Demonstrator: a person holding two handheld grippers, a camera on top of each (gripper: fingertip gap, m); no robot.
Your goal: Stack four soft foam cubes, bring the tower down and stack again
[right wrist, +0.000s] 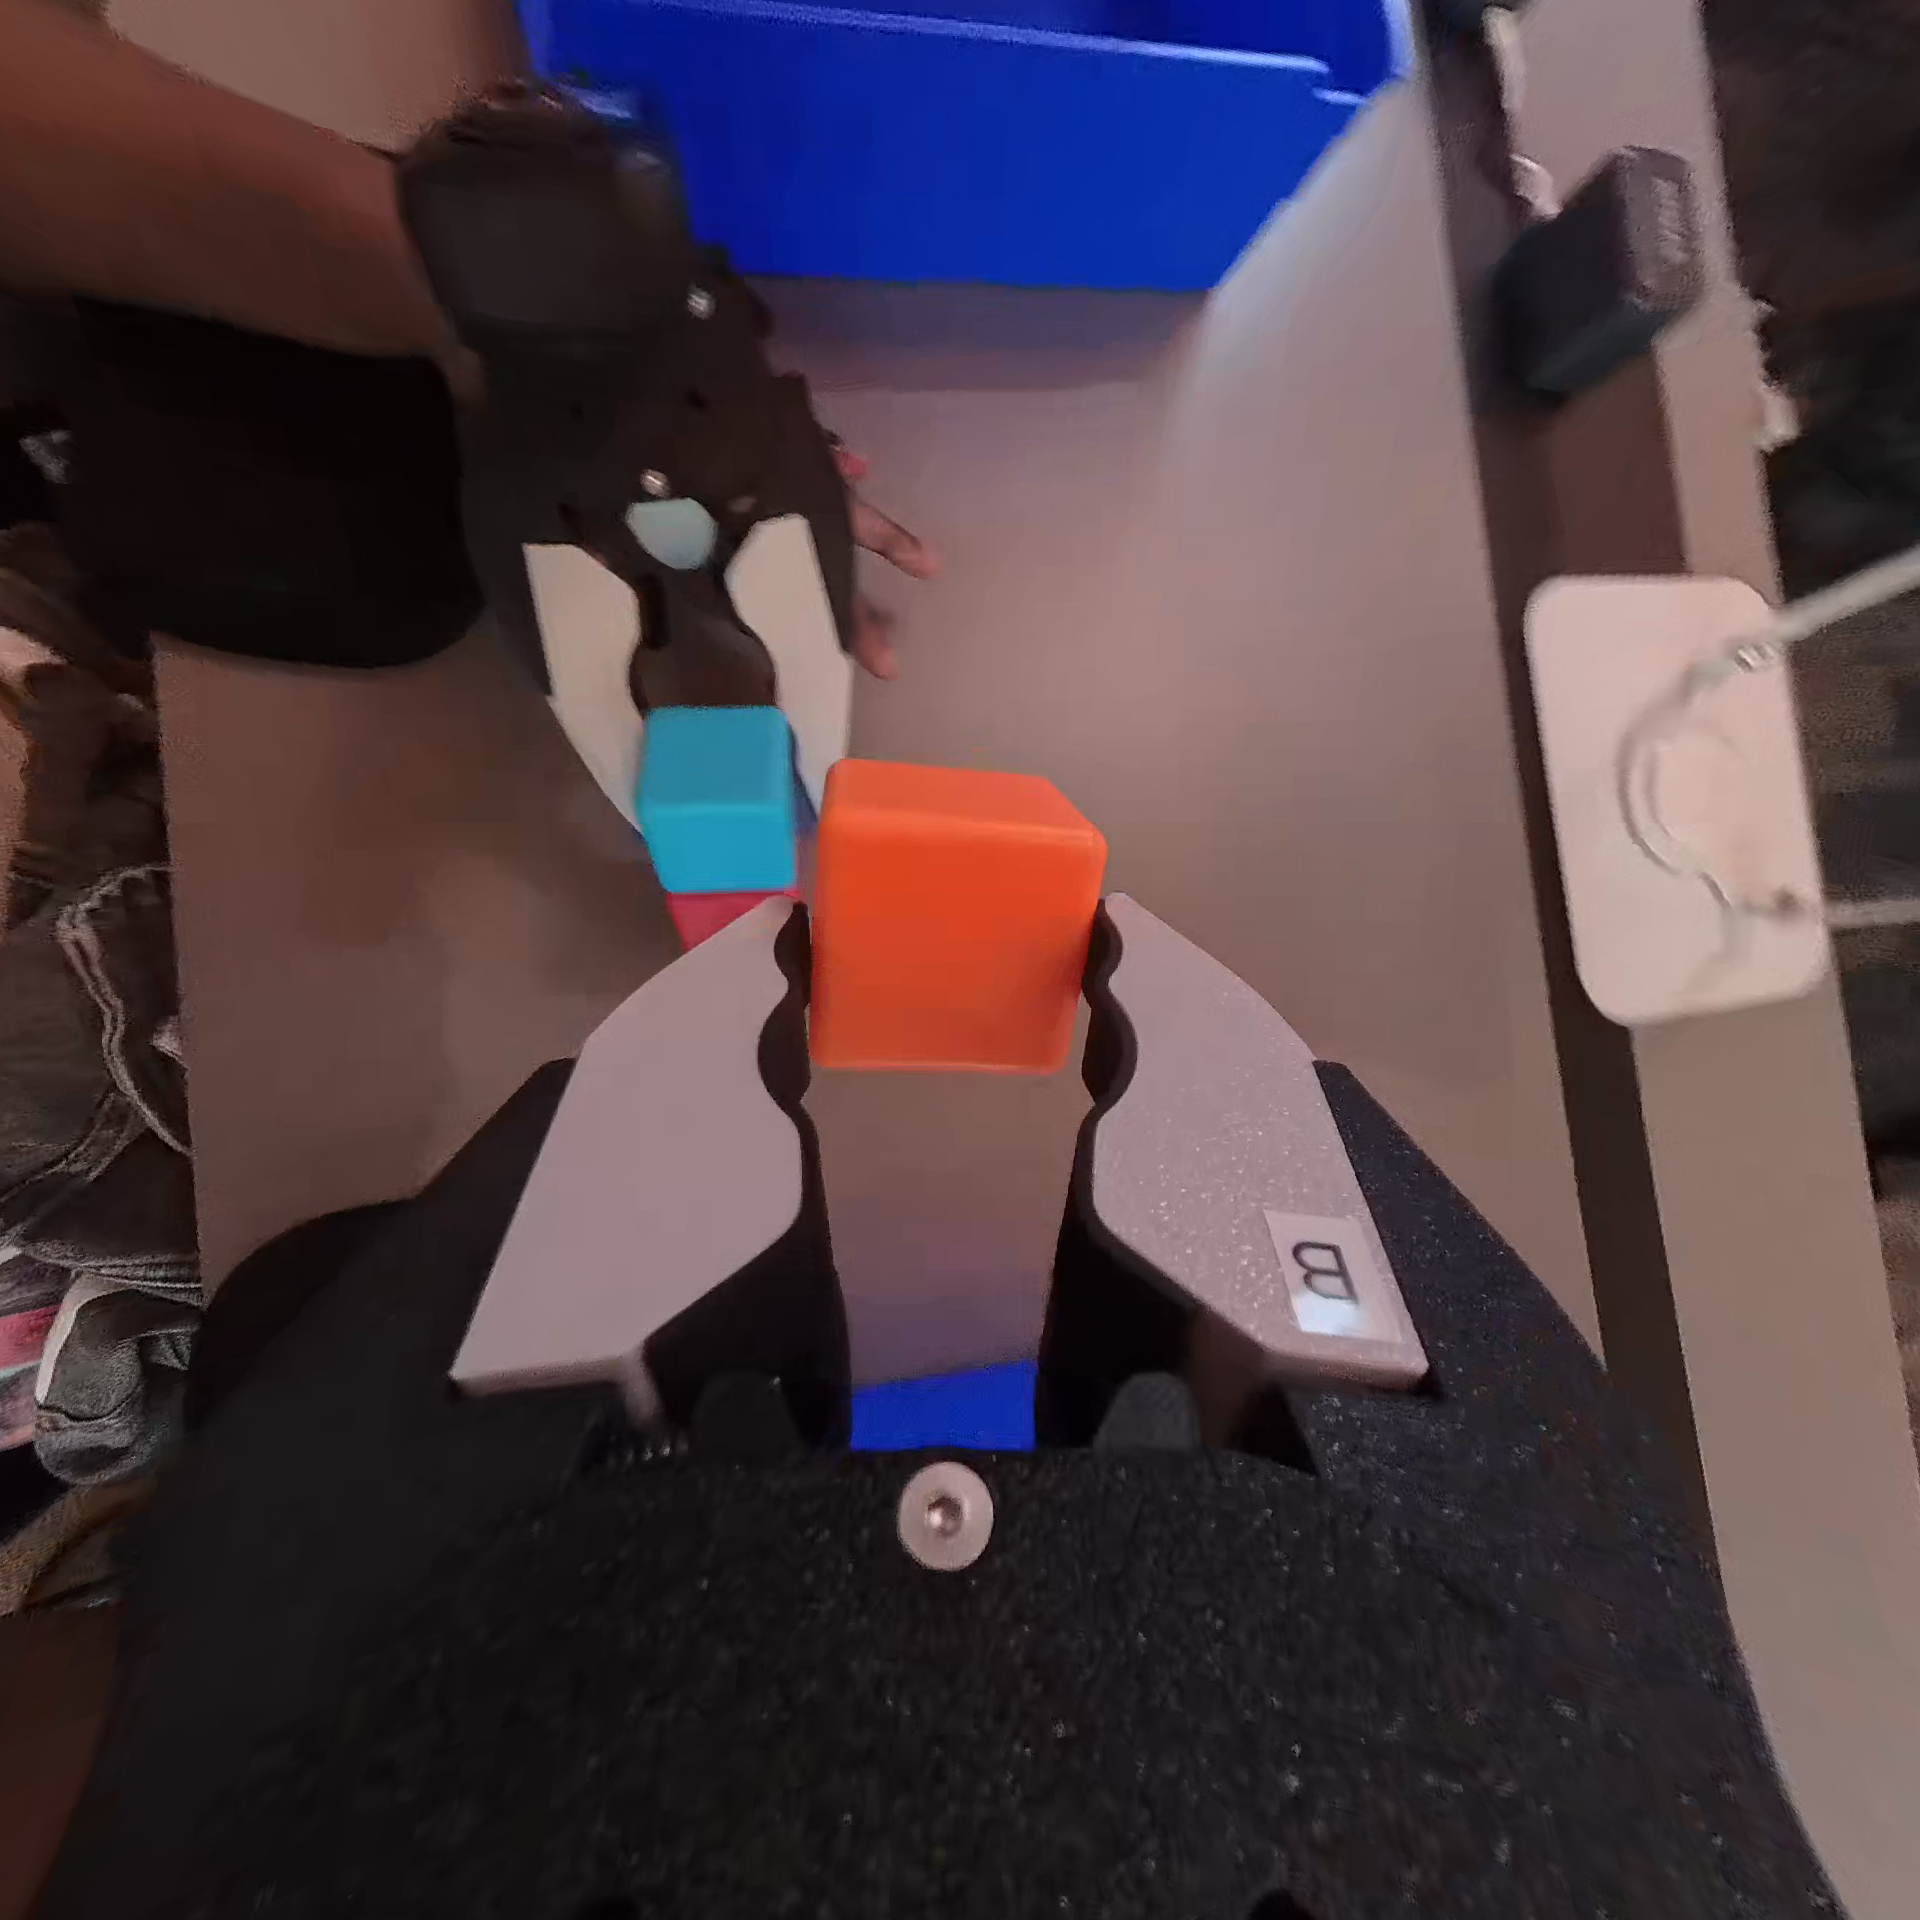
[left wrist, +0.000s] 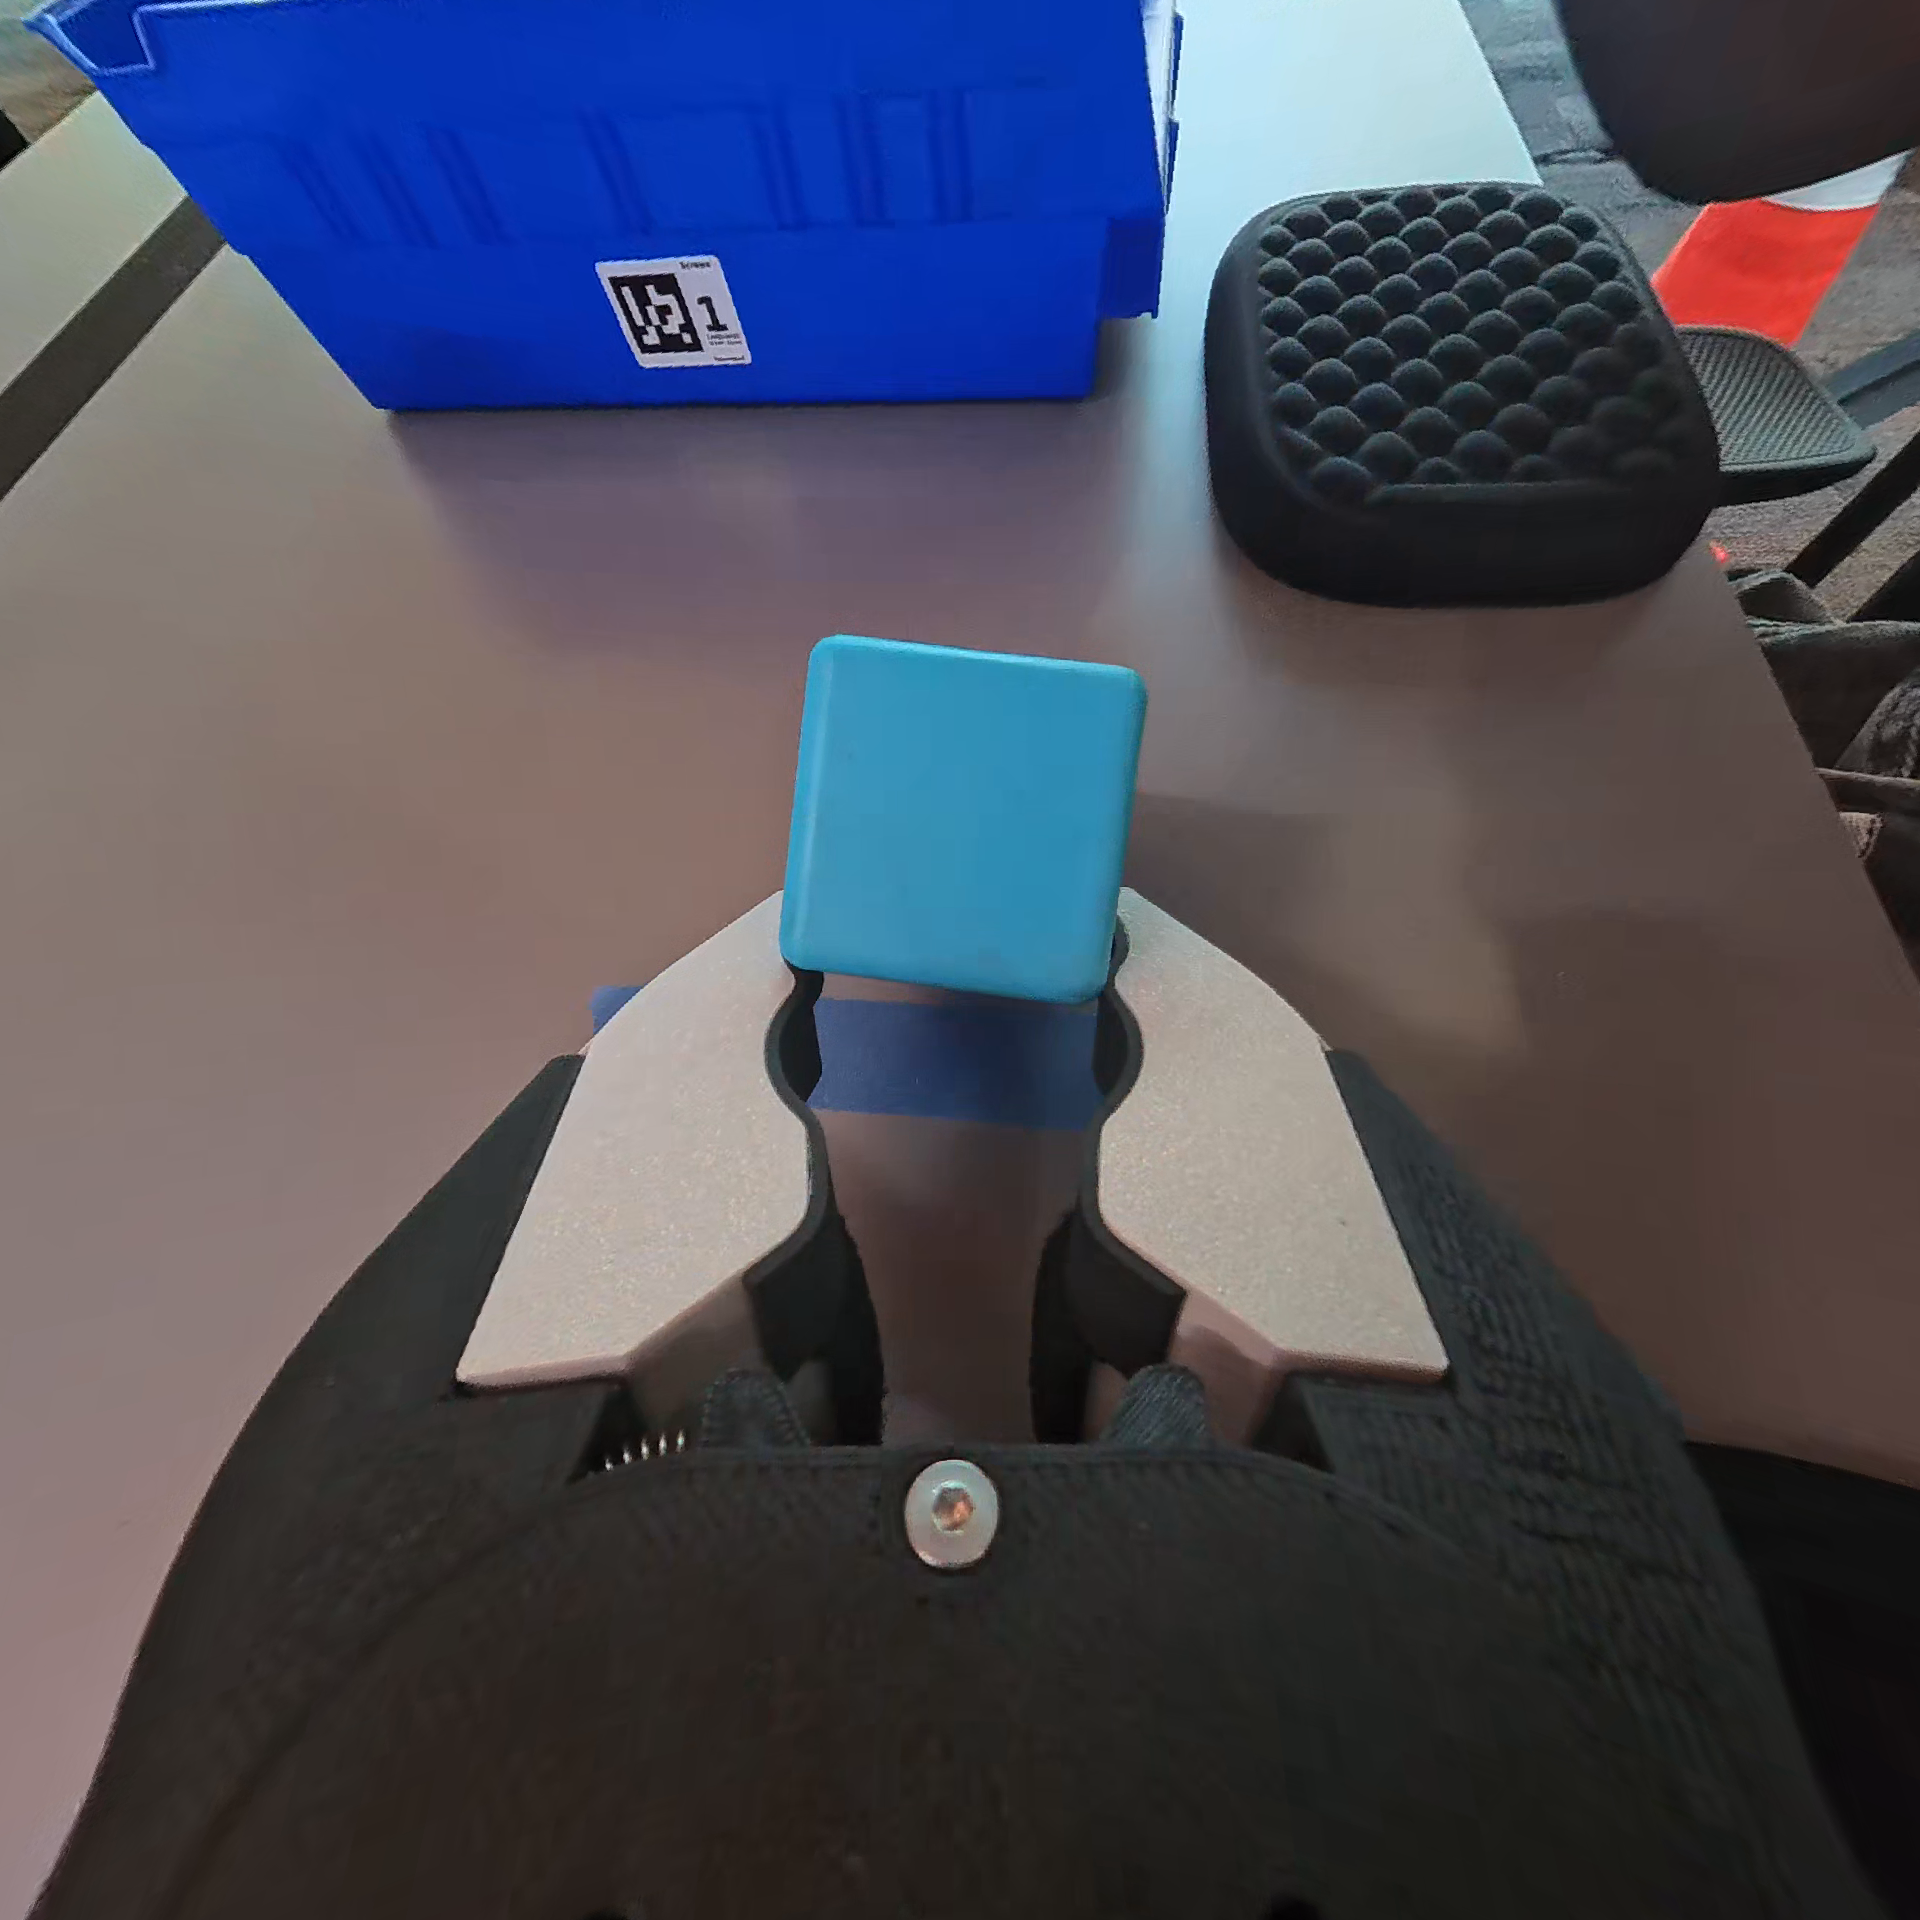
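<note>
Both grippers are loaded here: the left gripper [left wrist: 956, 961] has its silver fingers closed onto the lower corners of a turquoise soft foam cube [left wrist: 961, 821], and the right gripper [right wrist: 945, 935] is clamped on the two side faces of an orange soft foam cube [right wrist: 951, 914], pinched squarely between the notched tips. Now the relation that matters, from the right wrist view: the turquoise cube [right wrist: 717, 800] sits directly above a red foam cube [right wrist: 717, 912], of which only a sliver shows beneath it, and the orange one hangs just beside and to the right of that pair, nearer the camera. Whether turquoise is already resting on red or a hair above it, I cannot tell. The left gripper [right wrist: 691, 727] comes in from the far side, opposite the right one, so the two point at each other across the stack. My read: turquoise is being placed second, and orange goes on next, needing to travel left and up. The cubes show rounded edges, smooth matte skin and no long axis; turquoise tilts slightly in its grip, so the foam may spring a bit on release. Behind stand a blue plastic bin [left wrist: 665, 208] and a black dimpled cushion [left wrist: 1455, 384] on the grey-brown table [left wrist: 312, 779], with blue tape [left wrist: 956, 1060] under the left gripper.
</note>
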